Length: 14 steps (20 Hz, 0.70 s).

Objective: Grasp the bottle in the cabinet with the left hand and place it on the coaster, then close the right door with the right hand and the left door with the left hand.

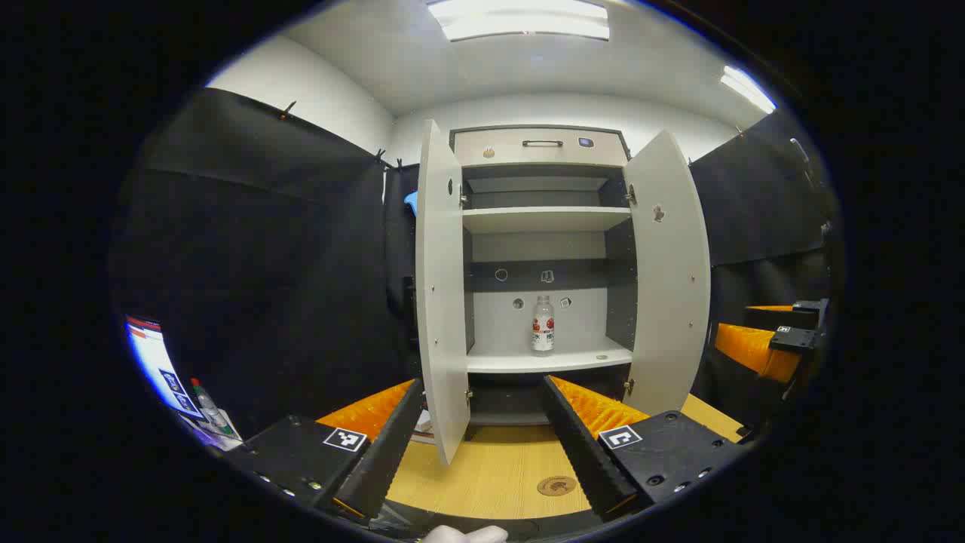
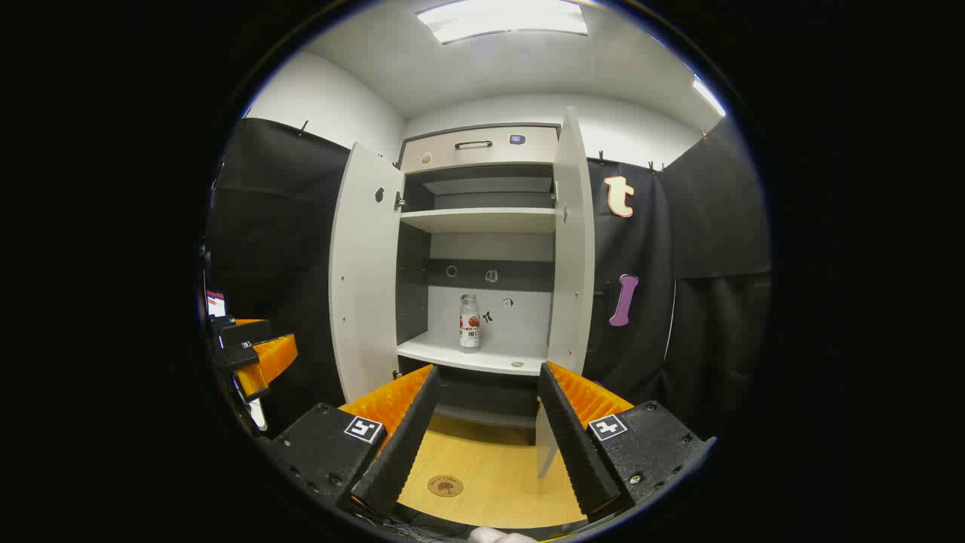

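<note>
A clear bottle (image 1: 543, 324) with a red-and-white label stands upright on the cabinet's lower shelf (image 1: 546, 360), seen too as the bottle (image 2: 470, 323) in the right gripper view. Both cabinet doors hang open: the left door (image 1: 441, 302) and the right door (image 1: 673, 279). A round brown coaster (image 1: 556, 486) lies on the wooden tabletop, near my fingers; the coaster (image 2: 445, 486) lies low in the right gripper view. My left gripper (image 1: 482, 441) is open and holds nothing, well short of the cabinet. My right gripper (image 2: 486, 434) is open and holds nothing too.
The cabinet (image 2: 482, 226) has an upper shelf and a drawer with a dark handle (image 1: 542, 142) on top. The right gripper (image 1: 769, 343) shows at the far right of the left gripper view. A screen (image 1: 154, 362) glows at the left. Black cloth walls flank the cabinet.
</note>
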Tool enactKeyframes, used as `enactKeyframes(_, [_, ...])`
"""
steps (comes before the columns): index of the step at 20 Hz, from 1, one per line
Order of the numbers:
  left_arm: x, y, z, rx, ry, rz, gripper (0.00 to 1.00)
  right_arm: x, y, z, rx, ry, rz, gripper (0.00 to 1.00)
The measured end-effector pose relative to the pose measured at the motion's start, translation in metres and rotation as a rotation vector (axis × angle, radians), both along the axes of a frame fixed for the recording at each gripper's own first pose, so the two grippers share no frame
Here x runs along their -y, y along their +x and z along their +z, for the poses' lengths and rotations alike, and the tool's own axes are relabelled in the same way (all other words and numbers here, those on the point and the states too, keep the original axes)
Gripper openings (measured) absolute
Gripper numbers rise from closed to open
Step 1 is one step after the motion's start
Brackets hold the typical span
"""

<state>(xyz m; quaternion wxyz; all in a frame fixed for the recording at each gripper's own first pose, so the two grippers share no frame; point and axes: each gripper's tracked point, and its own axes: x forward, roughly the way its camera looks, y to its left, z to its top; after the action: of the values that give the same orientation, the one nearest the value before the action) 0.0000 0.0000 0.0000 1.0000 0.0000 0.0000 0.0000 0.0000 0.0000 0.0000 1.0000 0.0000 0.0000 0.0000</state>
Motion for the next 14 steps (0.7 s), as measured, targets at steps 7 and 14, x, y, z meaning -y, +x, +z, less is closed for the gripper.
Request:
enactKeyframes(7, [0.001,0.001,0.001,0.008,0.002,-0.011,0.95,0.006,-0.005,-0.005,-0.005,-0.015,-0.021,0.82])
enactKeyframes(14, [0.002,0.002,-0.002,0.004,-0.011,-0.012,0.96,0.012,-0.002,-0.012,-0.02,0.0,-0.035,0.82])
